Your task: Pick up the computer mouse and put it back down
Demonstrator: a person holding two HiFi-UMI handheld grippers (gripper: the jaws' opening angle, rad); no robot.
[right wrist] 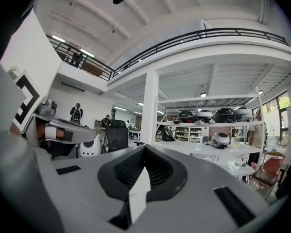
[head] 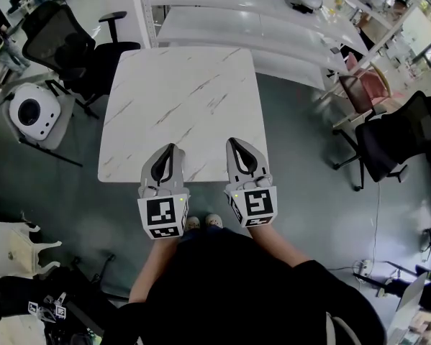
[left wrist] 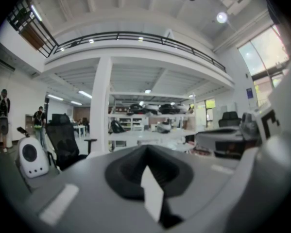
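Note:
No computer mouse shows in any view. In the head view the white marble table carries nothing that I can see. My left gripper hovers over the table's near edge, jaws closed together with nothing between them. Beside it on the right, my right gripper is held the same way, also shut and holding nothing. Both point forward and roughly level. In the left gripper view the shut left gripper looks out across the room, and the right gripper does the same in the right gripper view.
A black office chair stands at the table's far left corner. A white rounded device sits on the floor to the left. Long white tables lie beyond. A pink chair and a black chair are on the right.

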